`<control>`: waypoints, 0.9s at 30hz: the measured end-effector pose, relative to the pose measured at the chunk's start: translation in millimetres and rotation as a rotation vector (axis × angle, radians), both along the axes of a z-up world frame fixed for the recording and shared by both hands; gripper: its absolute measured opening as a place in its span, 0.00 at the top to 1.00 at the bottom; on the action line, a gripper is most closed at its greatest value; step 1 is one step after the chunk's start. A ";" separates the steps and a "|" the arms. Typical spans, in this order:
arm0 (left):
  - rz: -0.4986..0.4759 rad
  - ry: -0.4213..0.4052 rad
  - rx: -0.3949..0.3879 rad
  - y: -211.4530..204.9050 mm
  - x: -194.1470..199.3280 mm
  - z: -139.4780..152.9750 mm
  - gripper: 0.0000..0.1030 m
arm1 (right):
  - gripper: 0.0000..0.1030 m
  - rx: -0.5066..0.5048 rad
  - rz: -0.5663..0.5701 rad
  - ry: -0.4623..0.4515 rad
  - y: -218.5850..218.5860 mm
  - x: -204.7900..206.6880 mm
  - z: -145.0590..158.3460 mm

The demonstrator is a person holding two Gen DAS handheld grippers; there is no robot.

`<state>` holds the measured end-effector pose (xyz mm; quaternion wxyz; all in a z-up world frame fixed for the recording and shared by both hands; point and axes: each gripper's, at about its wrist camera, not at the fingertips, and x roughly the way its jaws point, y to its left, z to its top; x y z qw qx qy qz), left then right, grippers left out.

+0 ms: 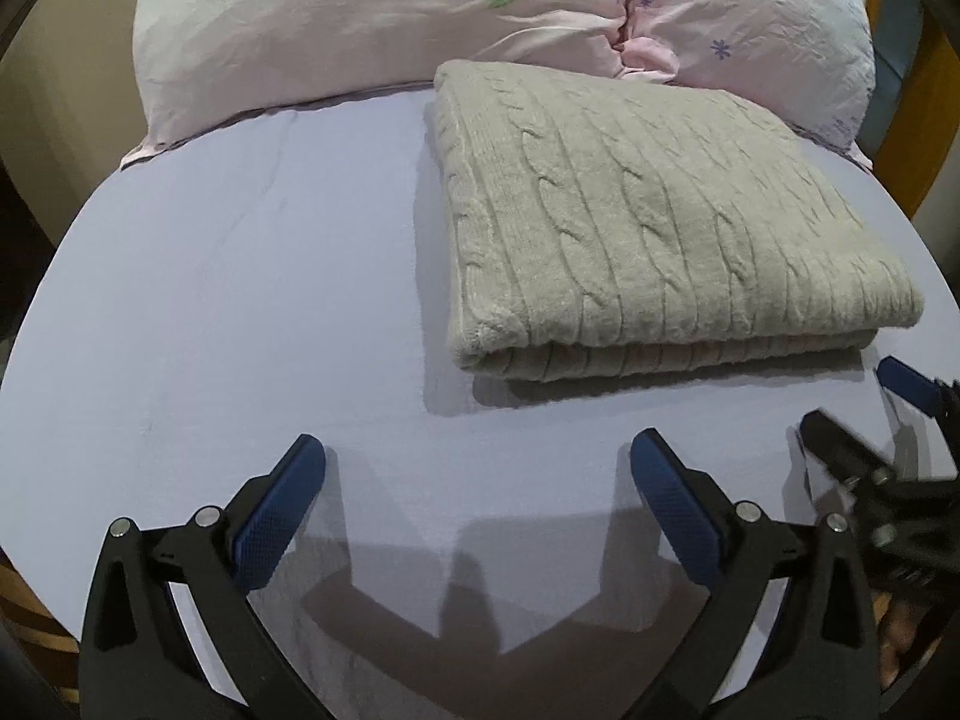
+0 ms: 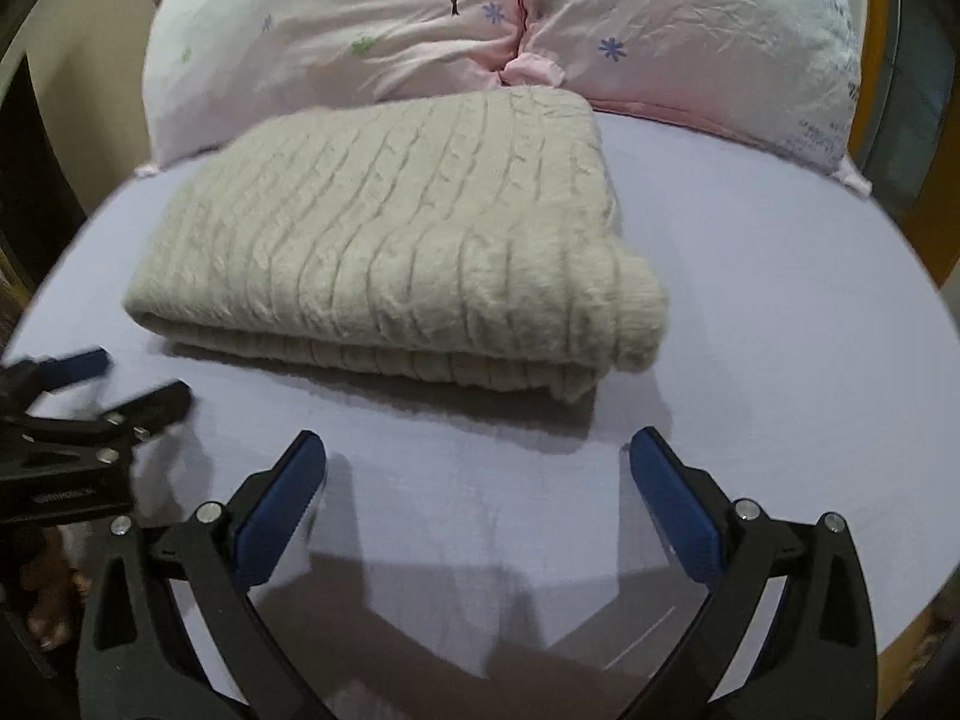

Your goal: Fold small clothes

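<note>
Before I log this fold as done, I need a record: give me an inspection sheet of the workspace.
Surface: lavender bed sheet, smooth apart from faint creases.
Job's things: grey cable-knit sweater folded into a layered rectangle, lying flat on the sheet, its far edge near the pillows.
Clutter: nothing seen.
Grippers: left gripper open, empty, over bare sheet short of the sweater; right gripper open, empty, likewise clear of it.
Cables: nothing seen.
Surroundings: two pink floral pillows side by side at the head of the bed; wooden bed frame at the edge.
</note>
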<state>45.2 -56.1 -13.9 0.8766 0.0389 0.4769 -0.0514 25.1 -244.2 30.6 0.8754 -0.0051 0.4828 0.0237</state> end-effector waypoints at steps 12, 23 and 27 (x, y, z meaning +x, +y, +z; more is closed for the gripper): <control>0.029 0.013 0.003 -0.5 -2.2 0.1 0.01 | 0.02 0.009 -0.043 0.004 -2.4 -7.0 1.5; 0.026 -0.009 0.003 3.1 -4.6 1.5 0.01 | 0.02 0.009 -0.058 -0.006 -0.2 -6.7 0.6; 0.017 -0.012 0.003 4.9 -4.0 1.6 0.01 | 0.02 0.009 -0.057 -0.006 -0.5 -6.5 0.5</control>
